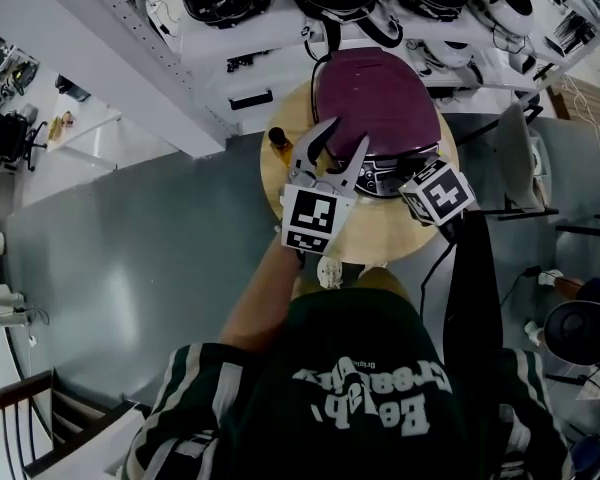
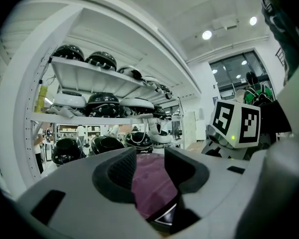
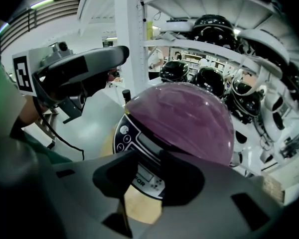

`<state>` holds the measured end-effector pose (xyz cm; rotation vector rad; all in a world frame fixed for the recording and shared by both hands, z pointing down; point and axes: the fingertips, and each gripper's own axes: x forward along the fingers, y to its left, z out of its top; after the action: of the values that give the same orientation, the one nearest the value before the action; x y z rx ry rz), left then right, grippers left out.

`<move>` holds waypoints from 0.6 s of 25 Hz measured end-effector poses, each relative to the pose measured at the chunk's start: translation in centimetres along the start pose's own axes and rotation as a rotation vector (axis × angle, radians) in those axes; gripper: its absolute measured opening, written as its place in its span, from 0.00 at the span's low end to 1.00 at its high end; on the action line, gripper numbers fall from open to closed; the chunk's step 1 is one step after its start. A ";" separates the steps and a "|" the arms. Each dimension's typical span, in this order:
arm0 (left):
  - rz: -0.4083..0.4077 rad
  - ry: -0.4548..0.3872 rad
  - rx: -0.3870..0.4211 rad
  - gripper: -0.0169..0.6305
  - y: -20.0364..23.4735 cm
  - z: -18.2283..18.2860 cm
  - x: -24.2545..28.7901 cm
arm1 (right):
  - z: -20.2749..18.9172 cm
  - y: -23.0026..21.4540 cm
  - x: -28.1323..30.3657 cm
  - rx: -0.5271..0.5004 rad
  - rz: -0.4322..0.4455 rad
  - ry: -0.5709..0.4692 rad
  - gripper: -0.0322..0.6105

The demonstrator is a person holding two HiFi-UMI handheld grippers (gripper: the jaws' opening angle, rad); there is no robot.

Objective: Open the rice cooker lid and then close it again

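**Both grippers at the shut rice cooker, neither holding anything**

Head view: the glossy maroon domed rice cooker lid (image 1: 370, 98) sits closed, just ahead of the left gripper (image 1: 346, 136), on a round wooden table (image 1: 280, 193). Left gripper view: jaws apart and empty, with the lid beyond them. Right gripper view: the right gripper (image 3: 148, 171), jaws apart and clamping nothing, tilts down over the grey control panel (image 3: 134, 143). The lid looks rigid, smooth and slippery, so the front latch edge is probably the best hold.

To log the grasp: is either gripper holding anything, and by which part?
Nothing is held. Both pairs of jaws stand apart: left gripper over the lid, right gripper at the control panel.
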<state>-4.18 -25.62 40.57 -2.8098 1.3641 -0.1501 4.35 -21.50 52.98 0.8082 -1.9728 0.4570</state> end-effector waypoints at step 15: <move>0.012 -0.002 0.009 0.29 0.9 0.1 0.0 | 0.1 -0.4 0.3 0.017 -0.012 0.020 0.25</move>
<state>-4.89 -26.17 40.42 -2.7930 1.3768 -0.1534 4.44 -21.96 53.19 0.8228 -1.9468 0.4735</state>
